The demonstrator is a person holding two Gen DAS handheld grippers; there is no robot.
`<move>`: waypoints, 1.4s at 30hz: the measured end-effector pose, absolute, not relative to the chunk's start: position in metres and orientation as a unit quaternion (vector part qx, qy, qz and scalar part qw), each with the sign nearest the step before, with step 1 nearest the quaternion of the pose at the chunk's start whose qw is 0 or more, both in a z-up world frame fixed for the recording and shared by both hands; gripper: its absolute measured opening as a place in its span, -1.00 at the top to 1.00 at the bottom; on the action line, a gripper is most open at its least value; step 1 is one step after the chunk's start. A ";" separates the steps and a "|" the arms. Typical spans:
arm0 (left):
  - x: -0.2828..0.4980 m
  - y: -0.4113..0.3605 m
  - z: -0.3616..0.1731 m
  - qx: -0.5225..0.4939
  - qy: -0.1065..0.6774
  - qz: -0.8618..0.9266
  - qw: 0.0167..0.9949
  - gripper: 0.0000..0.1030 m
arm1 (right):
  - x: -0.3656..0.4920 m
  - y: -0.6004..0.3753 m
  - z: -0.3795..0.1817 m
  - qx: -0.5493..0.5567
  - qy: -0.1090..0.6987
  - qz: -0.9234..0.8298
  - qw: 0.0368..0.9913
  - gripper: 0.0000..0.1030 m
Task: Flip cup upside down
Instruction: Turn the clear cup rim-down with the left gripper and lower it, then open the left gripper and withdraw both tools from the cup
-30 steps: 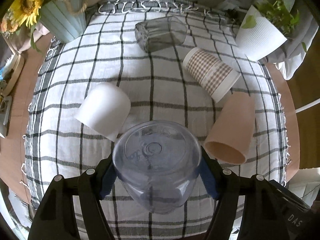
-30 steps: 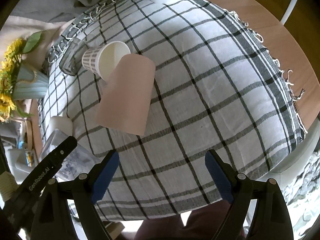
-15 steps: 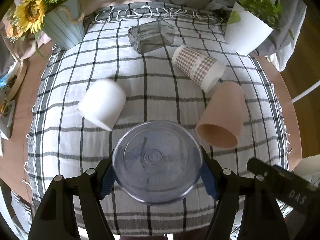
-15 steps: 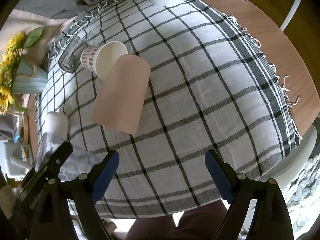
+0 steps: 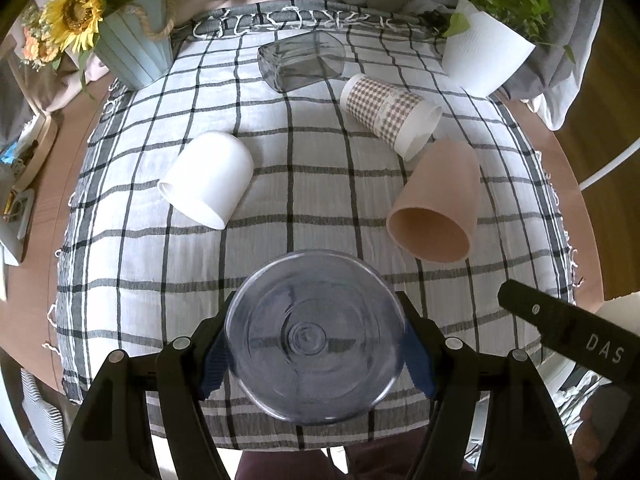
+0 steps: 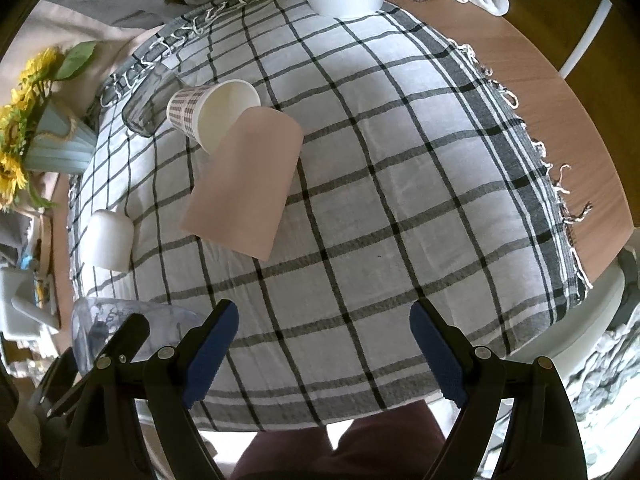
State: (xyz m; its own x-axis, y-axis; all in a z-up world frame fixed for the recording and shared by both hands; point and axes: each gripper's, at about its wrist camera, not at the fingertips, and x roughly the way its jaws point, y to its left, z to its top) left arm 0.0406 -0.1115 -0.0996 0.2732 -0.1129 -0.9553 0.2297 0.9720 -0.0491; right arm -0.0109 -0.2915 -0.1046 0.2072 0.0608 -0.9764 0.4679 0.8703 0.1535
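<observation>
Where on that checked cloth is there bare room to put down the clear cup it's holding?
The widest bare patch is the cloth's right side, between the pink cup and the fringed edge. Another lies mid-cloth, between the white cup and pink cup. The far end is crowded: glass jar, checked paper cup and pink cup cluster together.

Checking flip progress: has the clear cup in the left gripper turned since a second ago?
Yes. The clear cup has rotated: its base now squarely faces the camera, above the checked cloth, gripped by the left gripper.
</observation>
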 end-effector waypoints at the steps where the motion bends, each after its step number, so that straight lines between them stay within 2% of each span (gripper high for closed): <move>1: 0.040 -0.112 -0.100 0.050 0.593 -0.107 0.796 -0.40 | -0.011 -0.291 -0.104 0.214 0.614 -0.137 0.747 -0.70; 5: 0.040 -0.111 -0.099 0.047 0.595 -0.108 0.795 -0.40 | -0.014 -0.292 -0.101 0.210 0.611 -0.142 0.750 -0.71; 9: 0.041 -0.113 -0.097 0.052 0.593 -0.112 0.795 -0.63 | -0.016 -0.293 -0.098 0.216 0.607 -0.146 0.751 -0.71; 17: 0.041 -0.112 -0.086 0.053 0.579 -0.120 0.805 -0.80 | -0.022 -0.295 -0.081 0.209 0.587 -0.166 0.764 -0.74; 19: 0.040 -0.110 -0.081 0.055 0.574 -0.118 0.809 -0.80 | -0.024 -0.296 -0.076 0.208 0.581 -0.169 0.769 -0.80; 23: 0.038 -0.102 -0.066 0.043 0.561 -0.119 0.818 -0.81 | -0.029 -0.294 -0.062 0.208 0.566 -0.174 0.778 -0.80; 28: 0.030 -0.087 -0.041 0.043 0.523 -0.090 0.847 -0.96 | -0.037 -0.285 -0.040 0.205 0.542 -0.171 0.797 -0.80; 42: 0.003 -0.028 -0.028 0.054 0.476 -0.007 0.878 -0.98 | -0.053 -0.224 -0.008 0.124 0.491 -0.135 0.852 -0.80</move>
